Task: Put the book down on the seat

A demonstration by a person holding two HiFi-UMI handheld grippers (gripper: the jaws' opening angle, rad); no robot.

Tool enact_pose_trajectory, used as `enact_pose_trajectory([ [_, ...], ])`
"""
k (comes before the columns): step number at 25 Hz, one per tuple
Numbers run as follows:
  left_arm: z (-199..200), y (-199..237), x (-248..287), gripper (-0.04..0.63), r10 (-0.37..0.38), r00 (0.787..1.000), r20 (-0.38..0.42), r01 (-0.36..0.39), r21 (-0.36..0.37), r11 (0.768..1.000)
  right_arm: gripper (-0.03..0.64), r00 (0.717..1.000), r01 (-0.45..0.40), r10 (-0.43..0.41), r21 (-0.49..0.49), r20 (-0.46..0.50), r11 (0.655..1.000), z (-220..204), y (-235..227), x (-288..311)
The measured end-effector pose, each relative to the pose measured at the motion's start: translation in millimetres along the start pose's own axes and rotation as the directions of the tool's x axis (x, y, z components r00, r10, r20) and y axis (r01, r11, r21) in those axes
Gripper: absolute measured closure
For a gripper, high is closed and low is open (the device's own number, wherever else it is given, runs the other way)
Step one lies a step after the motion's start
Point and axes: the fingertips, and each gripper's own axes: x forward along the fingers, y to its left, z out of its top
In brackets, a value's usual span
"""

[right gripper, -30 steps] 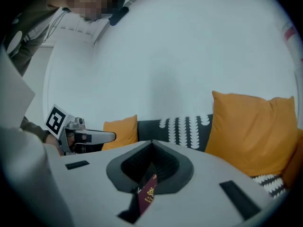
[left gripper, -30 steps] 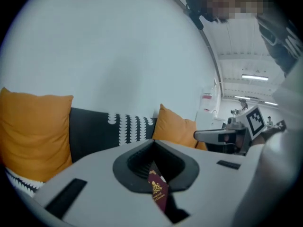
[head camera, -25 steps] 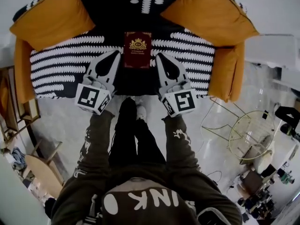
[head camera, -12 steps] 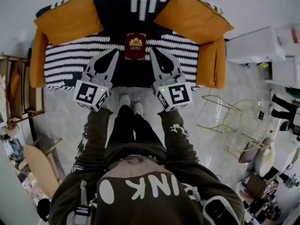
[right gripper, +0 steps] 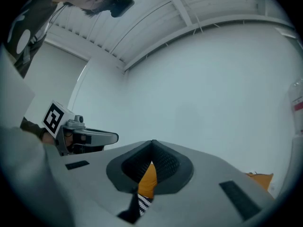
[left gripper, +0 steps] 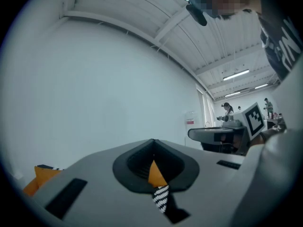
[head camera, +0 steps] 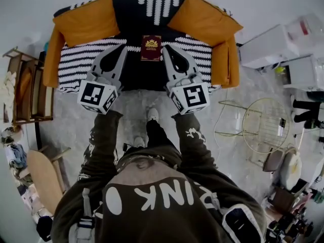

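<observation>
A dark red book [head camera: 151, 47] with a gold crest lies flat on the sofa seat [head camera: 81, 67], which is covered by a black-and-white striped throw. Neither gripper touches it. My left gripper [head camera: 123, 48] hangs just left of the book and my right gripper [head camera: 165, 49] just right of it, both shut and empty. In the left gripper view the jaws [left gripper: 153, 148] meet in a line, with a sliver of orange and stripes behind. The right gripper view shows the same for its jaws [right gripper: 152, 148]. Both point level at a pale wall.
Orange cushions [head camera: 86, 19] [head camera: 203, 18] lean at the sofa's back corners. A wire basket chair [head camera: 266, 130] stands on the floor at right, white boxes [head camera: 268, 44] behind it. A wooden rack [head camera: 28, 92] is at left. My shoes [head camera: 152, 114] are on the grey floor.
Both grippers have drawn back from the sofa and risen together, still shut. The person has stepped away, so the sofa looks smaller. The book stays put on the seat.
</observation>
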Motion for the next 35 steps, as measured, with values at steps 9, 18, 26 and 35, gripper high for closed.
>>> enact_pose_trajectory([
  [9, 33.7, -40.0, -125.8, 0.592, -0.022, 0.999, 0.047, 0.021, 0.014, 1.0, 0.607, 1.0, 0.015, -0.014, -0.025, 0.026, 1.0, 36.1, 112.2, -77.1],
  [18, 57.2, -68.2, -186.8, 0.592, -0.033, 0.996, 0.078, 0.031, 0.031, 0.999, 0.607, 0.999, 0.03, -0.028, -0.045, 0.046, 0.999, 65.7, 162.1, -119.7],
  [26, 76.6, -80.5, -201.9, 0.592, -0.001, 0.993, 0.118, -0.005, 0.055, 0.998, 0.607, 0.998, 0.025, -0.022, -0.063, 0.055, 0.998, 81.6, 163.3, -134.4],
  [35, 80.3, -104.2, -192.8, 0.592, -0.006, 0.993, 0.121, -0.001, 0.06, 0.998, 0.607, 0.999, 0.011, -0.009, -0.056, 0.036, 0.998, 77.5, 153.0, -152.2],
])
